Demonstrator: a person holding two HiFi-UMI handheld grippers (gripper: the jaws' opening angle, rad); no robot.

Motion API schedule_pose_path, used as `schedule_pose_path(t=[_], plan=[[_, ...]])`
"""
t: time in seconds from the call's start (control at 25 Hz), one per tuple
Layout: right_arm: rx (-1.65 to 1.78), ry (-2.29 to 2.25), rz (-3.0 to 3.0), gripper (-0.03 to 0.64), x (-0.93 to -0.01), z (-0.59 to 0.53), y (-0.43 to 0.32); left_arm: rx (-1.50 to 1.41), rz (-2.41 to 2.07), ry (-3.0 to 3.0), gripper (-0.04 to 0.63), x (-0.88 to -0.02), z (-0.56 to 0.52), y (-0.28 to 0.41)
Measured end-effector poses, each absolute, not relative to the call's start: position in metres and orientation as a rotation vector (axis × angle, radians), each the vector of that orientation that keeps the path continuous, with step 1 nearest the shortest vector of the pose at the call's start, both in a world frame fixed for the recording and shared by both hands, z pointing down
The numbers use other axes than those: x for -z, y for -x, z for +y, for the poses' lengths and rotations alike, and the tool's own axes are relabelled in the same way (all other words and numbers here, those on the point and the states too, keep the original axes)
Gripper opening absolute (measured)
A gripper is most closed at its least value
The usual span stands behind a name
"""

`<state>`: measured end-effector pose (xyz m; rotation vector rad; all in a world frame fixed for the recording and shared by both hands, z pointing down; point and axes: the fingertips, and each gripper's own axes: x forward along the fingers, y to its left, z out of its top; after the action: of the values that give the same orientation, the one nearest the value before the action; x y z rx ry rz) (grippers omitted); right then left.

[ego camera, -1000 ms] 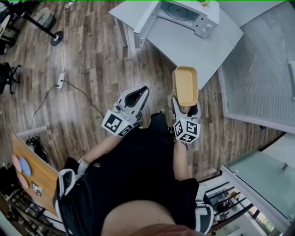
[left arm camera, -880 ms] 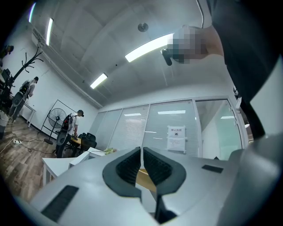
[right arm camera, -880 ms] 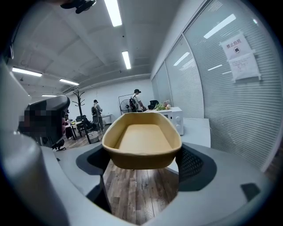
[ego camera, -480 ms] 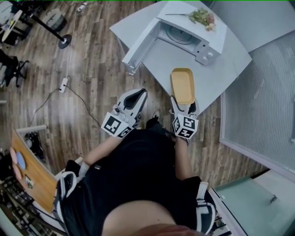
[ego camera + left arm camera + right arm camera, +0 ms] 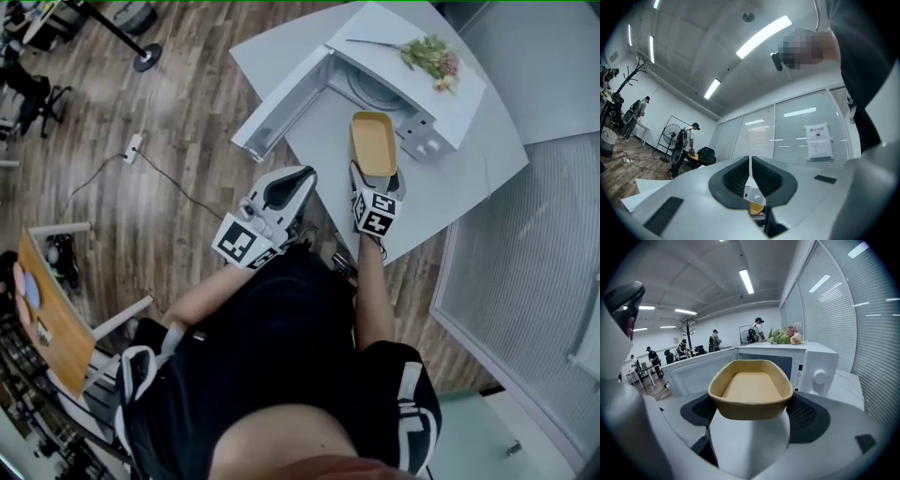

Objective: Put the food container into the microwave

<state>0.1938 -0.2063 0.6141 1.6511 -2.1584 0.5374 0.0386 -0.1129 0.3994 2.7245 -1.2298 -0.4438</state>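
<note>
While you hold the food container (image 5: 373, 142) just in front of the microwave (image 5: 405, 90), your right gripper (image 5: 375, 180) is clamped on the container's near end. Its long side points at the microwave's open mouth. In the right gripper view the two dark pads (image 5: 807, 414) of that gripper (image 5: 750, 417) press the tan tub (image 5: 751, 387) from either side. The tub sits level, open side up, and looks empty inside. It is outside the microwave, with its far end close to the opening and above the white table (image 5: 450, 192) that the microwave stands on.

The microwave's door (image 5: 279, 105) is swung wide open on the microwave's left side, and its inner face shows in the right gripper view (image 5: 691, 373). The control panel with a round knob (image 5: 819, 376) is on the microwave's right side. A bunch of flowers (image 5: 429, 54) lies on top of the microwave.

Your left gripper (image 5: 298, 178) hangs off the table's edge, on the door side of the microwave and nearer to you than the door. Its jaws are pressed together with only a thin slit between them and nothing in them, as the left gripper view (image 5: 751, 172) shows. That view looks up toward the ceiling lights and a glass wall.
</note>
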Motion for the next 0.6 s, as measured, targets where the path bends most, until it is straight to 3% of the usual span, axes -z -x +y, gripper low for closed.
schedule_pose_path(t=[0.6], plan=[[-0.543, -1.684, -2.021, 0.477, -0.701, -0.418, -0.197, 0.415, -1.212, -2.669, 0.037, -0.426, -0.260, -0.045]])
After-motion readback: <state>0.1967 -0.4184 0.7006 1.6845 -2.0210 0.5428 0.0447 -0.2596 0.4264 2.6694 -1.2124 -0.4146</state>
